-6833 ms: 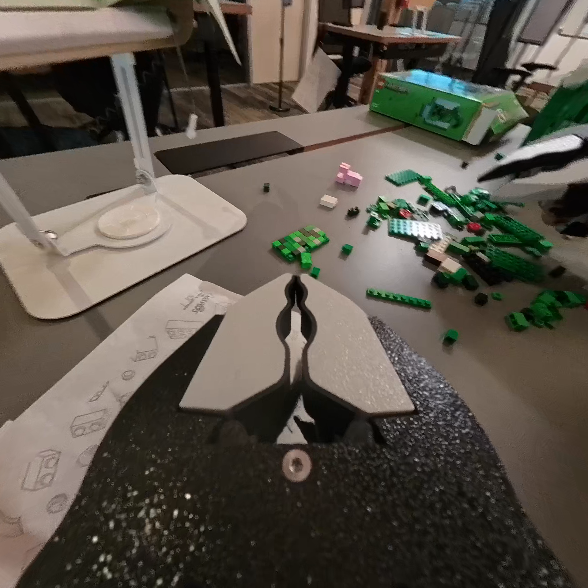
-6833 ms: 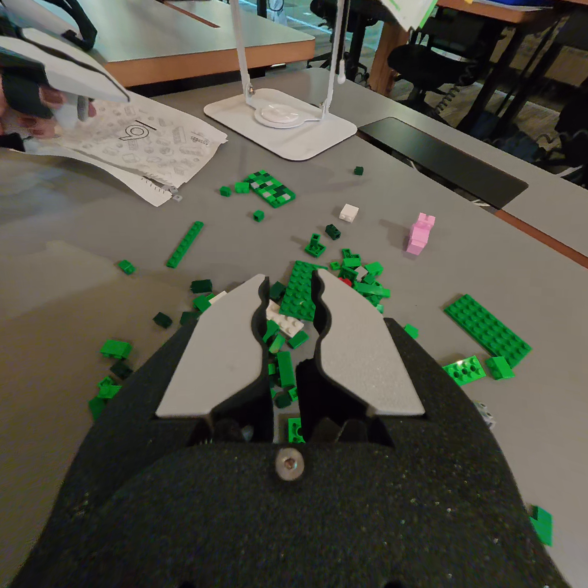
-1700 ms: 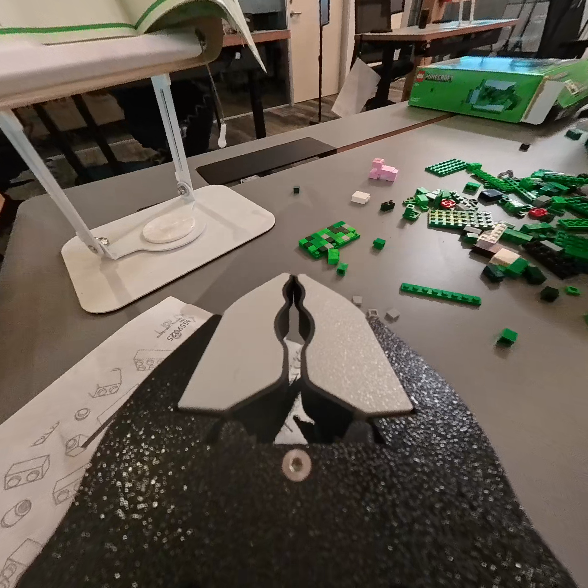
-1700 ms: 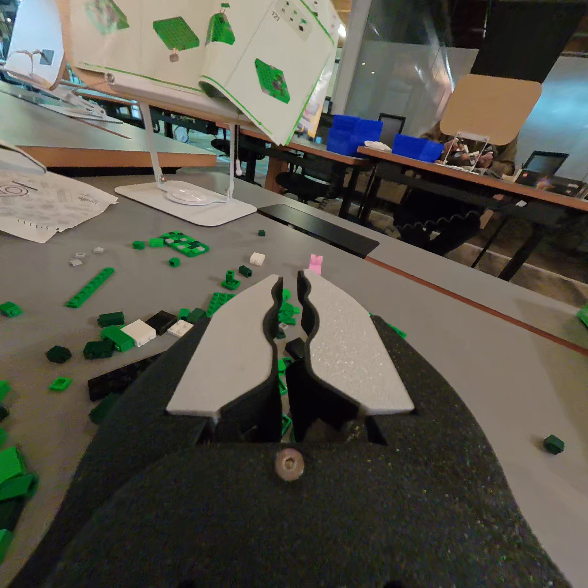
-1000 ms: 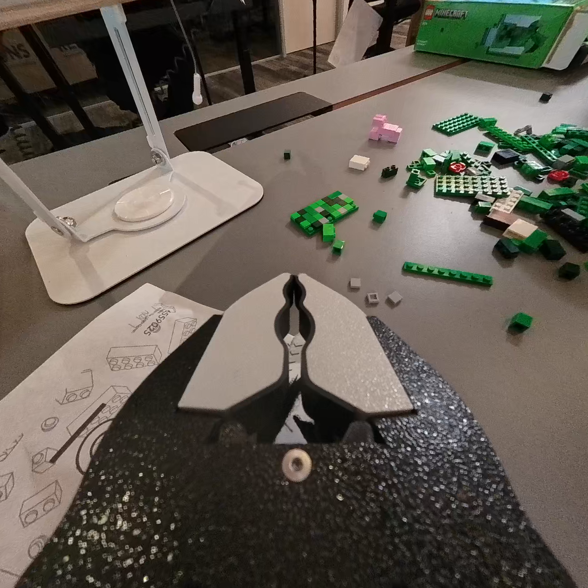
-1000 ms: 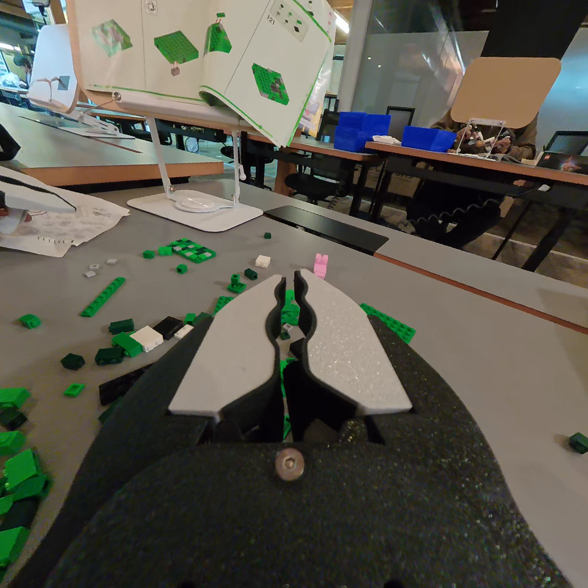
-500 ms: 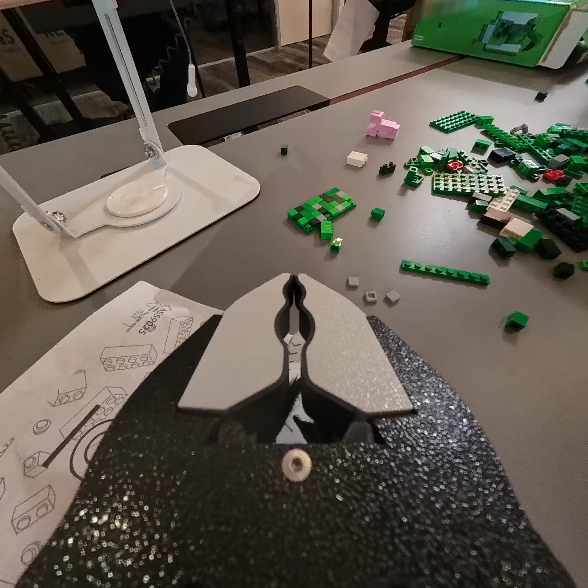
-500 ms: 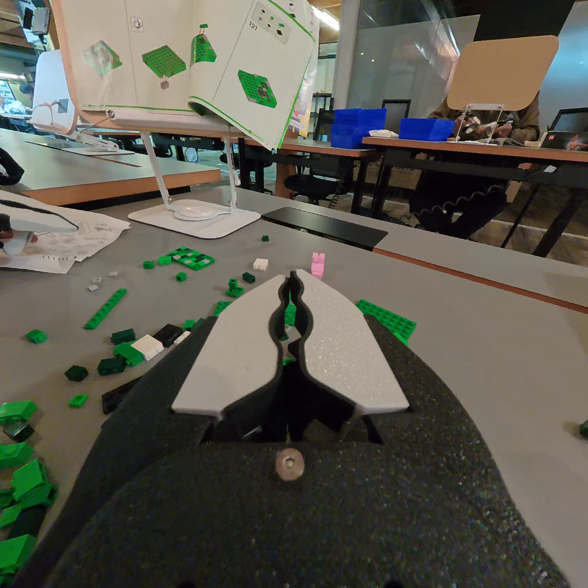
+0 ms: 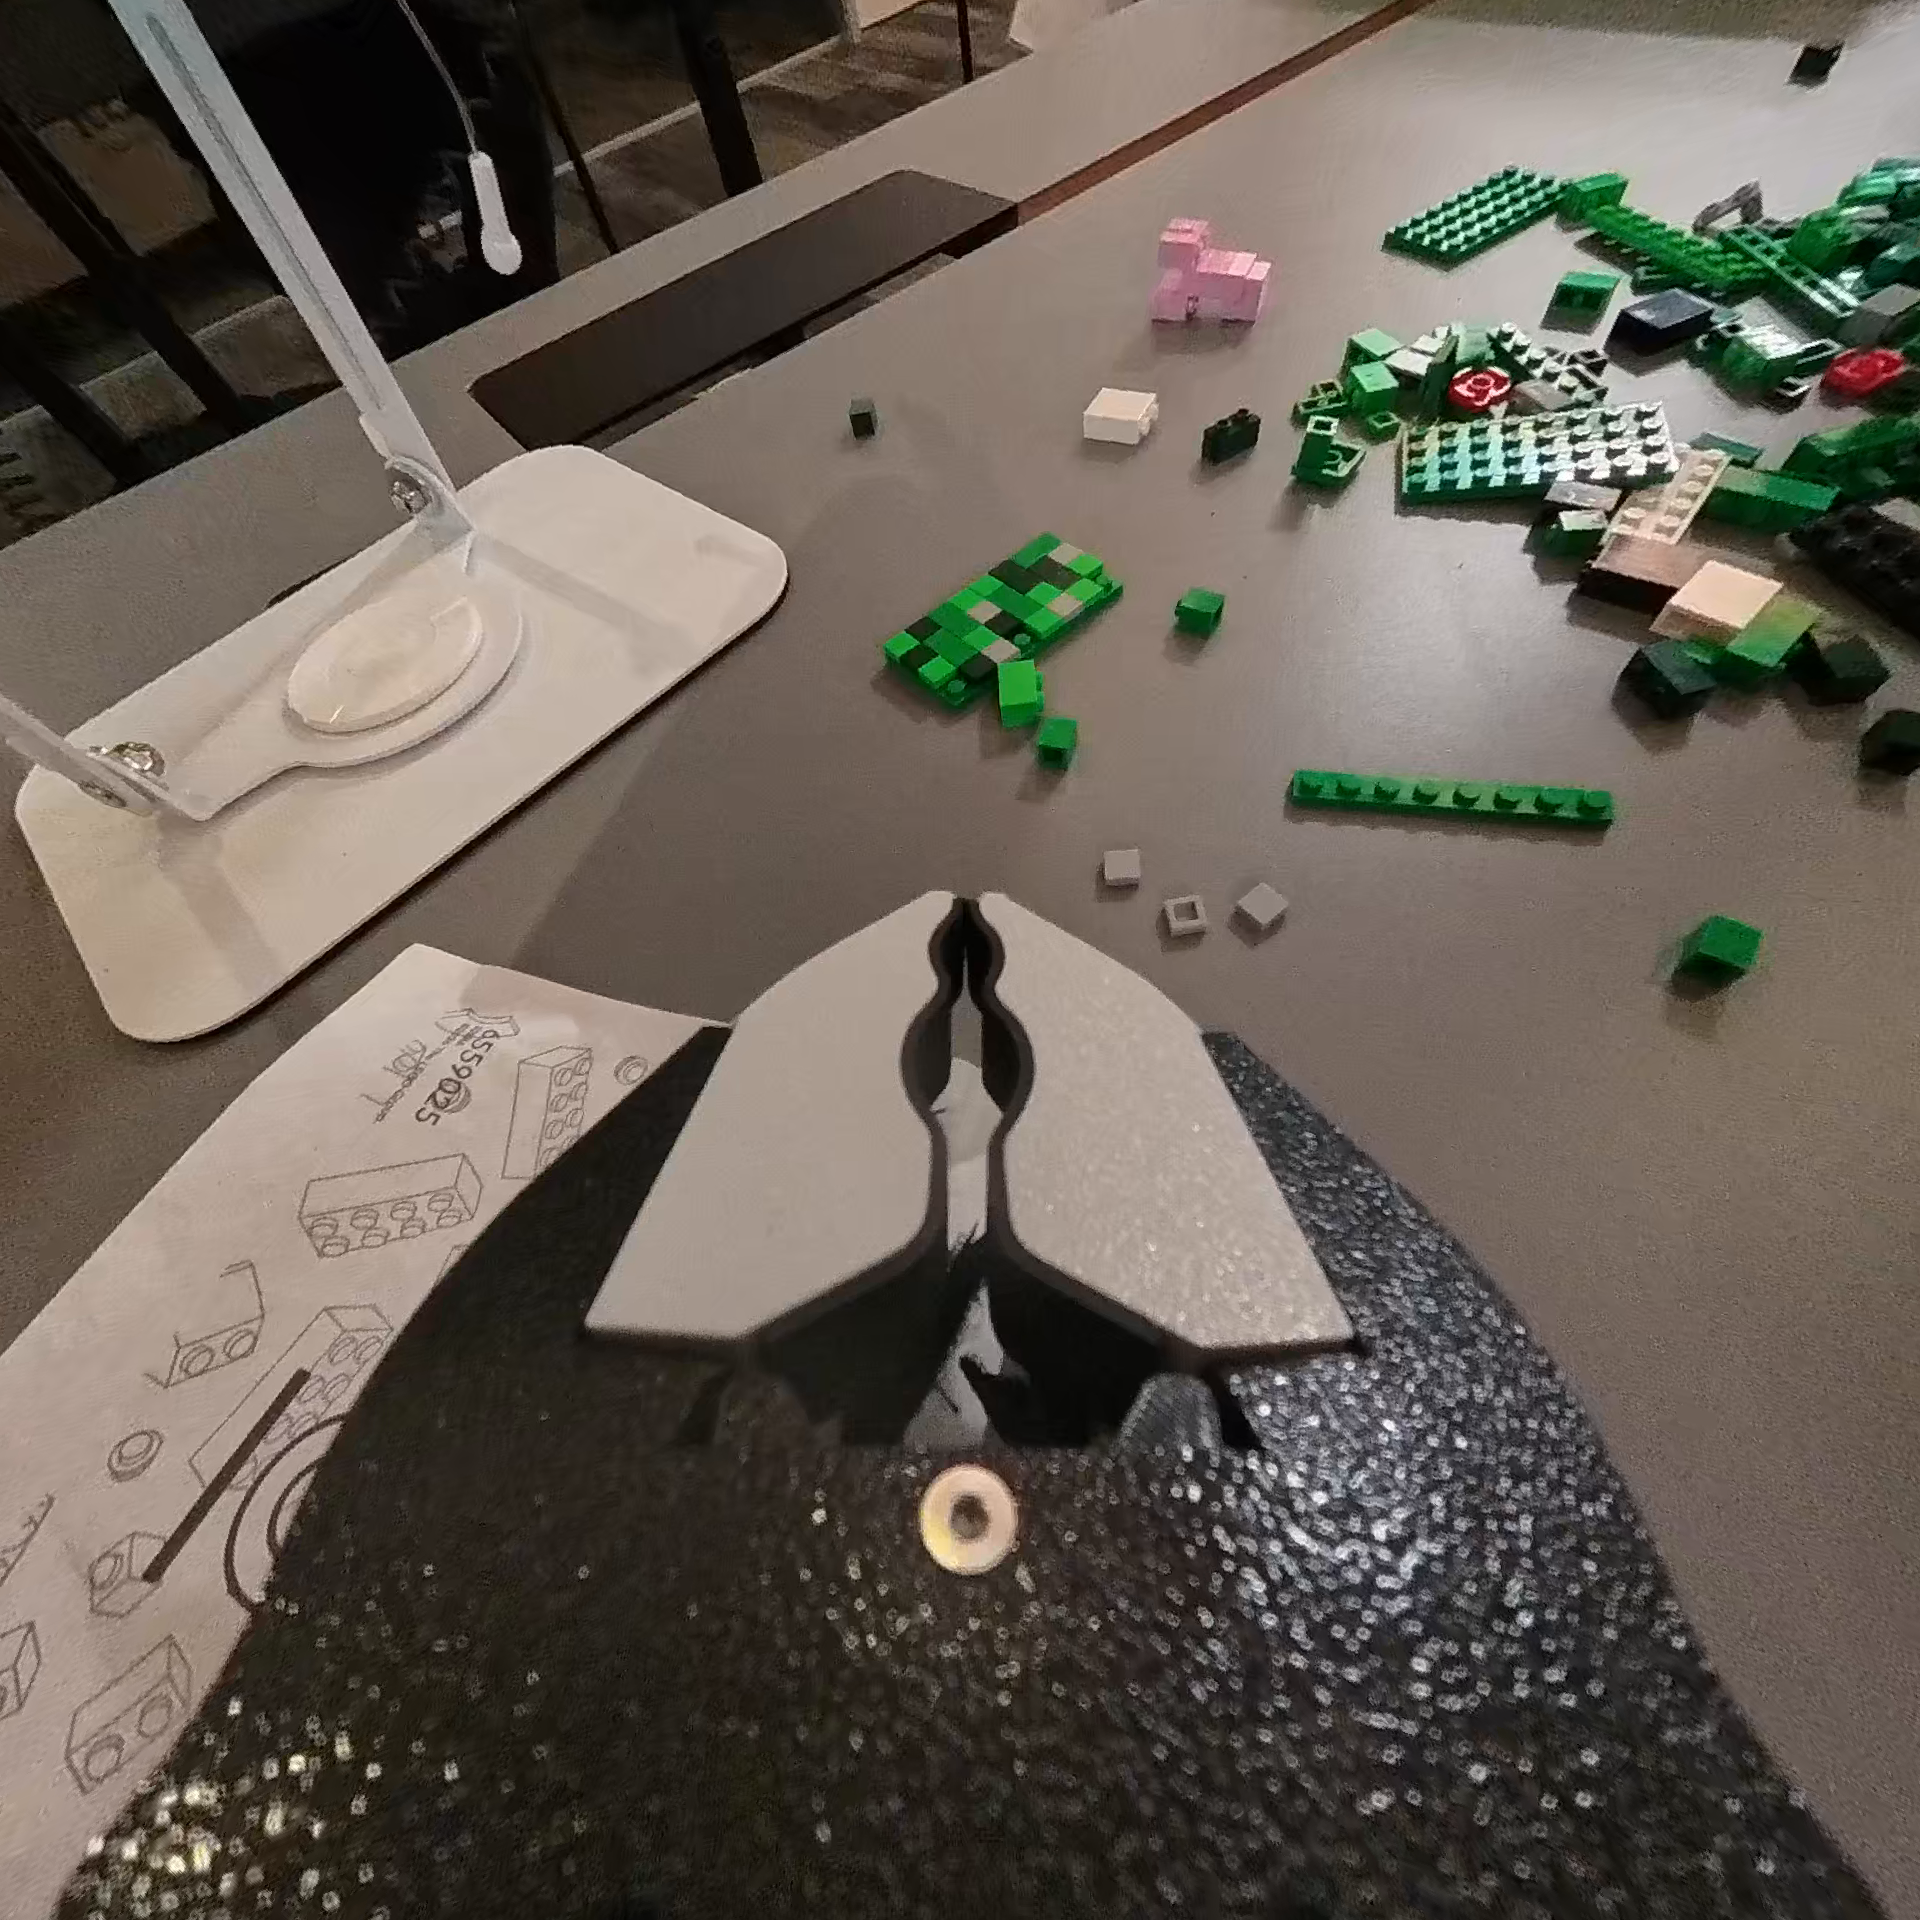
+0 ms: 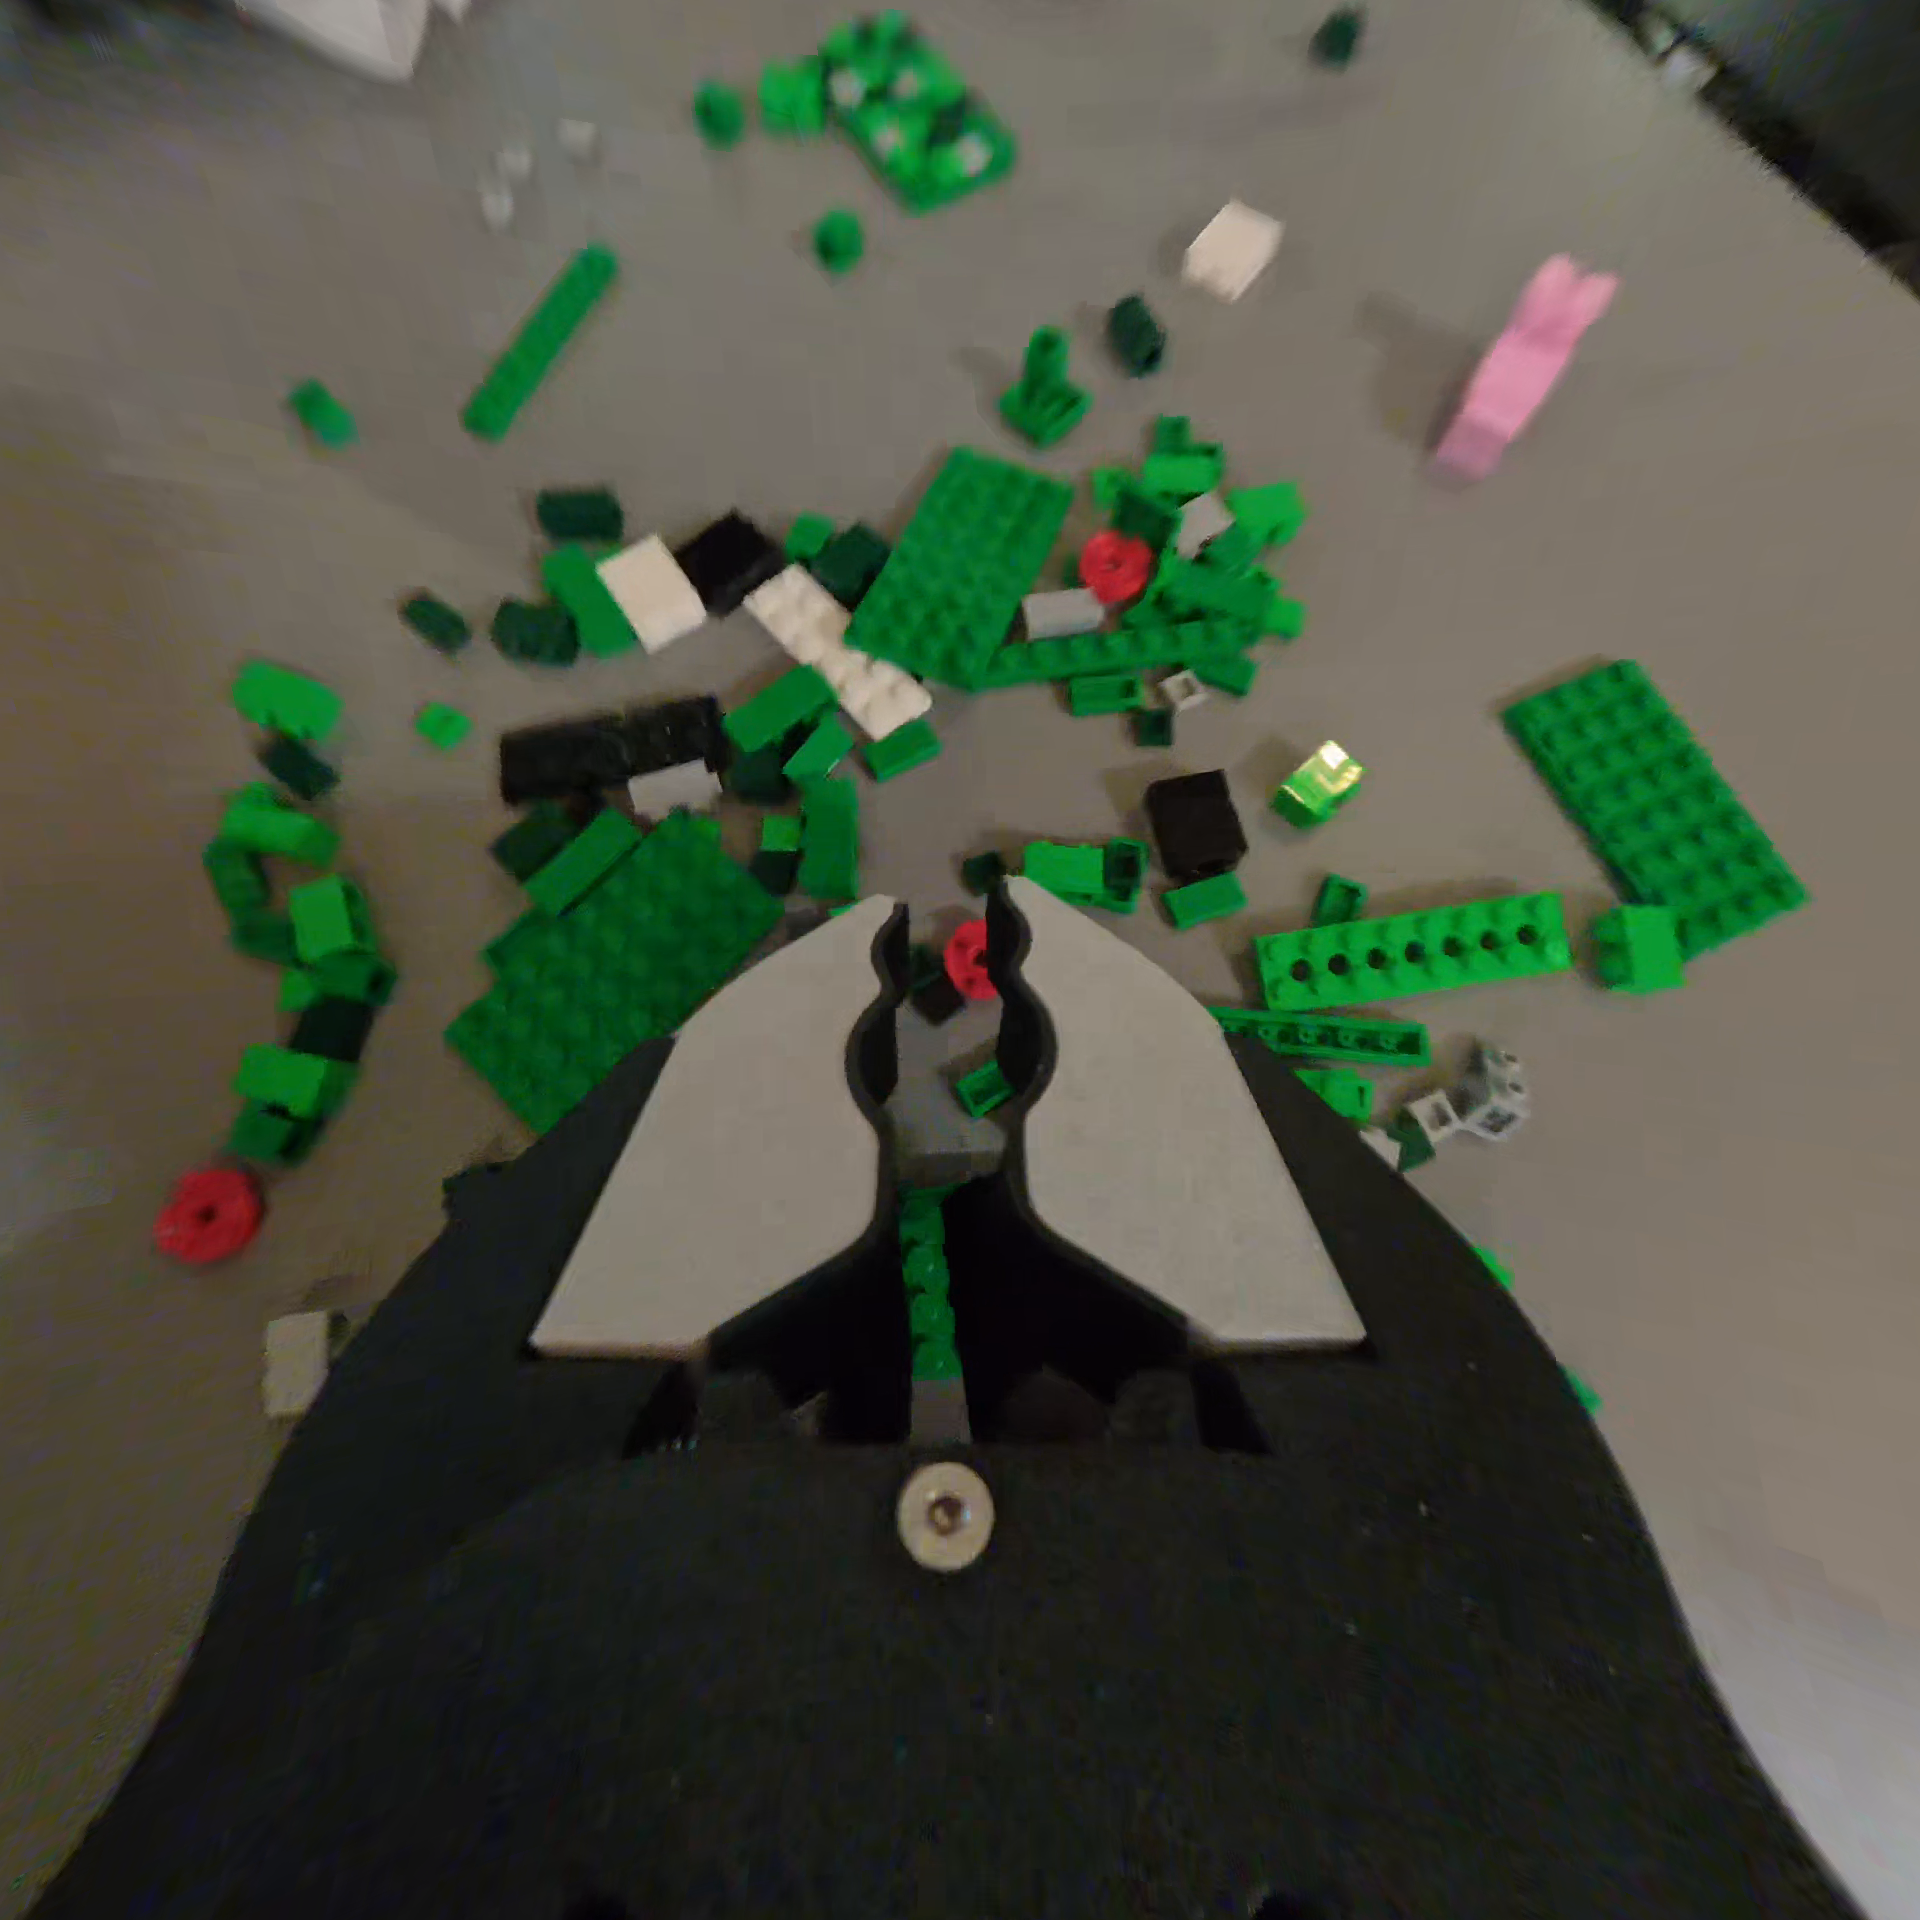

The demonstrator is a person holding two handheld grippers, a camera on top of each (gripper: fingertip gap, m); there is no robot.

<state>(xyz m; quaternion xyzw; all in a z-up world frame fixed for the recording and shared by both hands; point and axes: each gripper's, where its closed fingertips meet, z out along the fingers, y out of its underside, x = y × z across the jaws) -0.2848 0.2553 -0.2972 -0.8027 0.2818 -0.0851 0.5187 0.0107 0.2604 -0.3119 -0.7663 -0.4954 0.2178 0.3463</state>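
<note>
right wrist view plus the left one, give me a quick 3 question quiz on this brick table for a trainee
1. True or false: the left claw is shut on a green brick.
2. Which small piece shows between the fingers of the right claw? A) the pink figure B) a red round piece C) a white brick
3. Fill in: the three small grey tiles lie between the left claw's tips and the long green ___.

Key
1. False: its tips meet with no brick between them, above the printed paper sheet.
2. B: the red round piece lies on the table beneath the parted fingers; the pink figure stands far off.
3. strip
</note>
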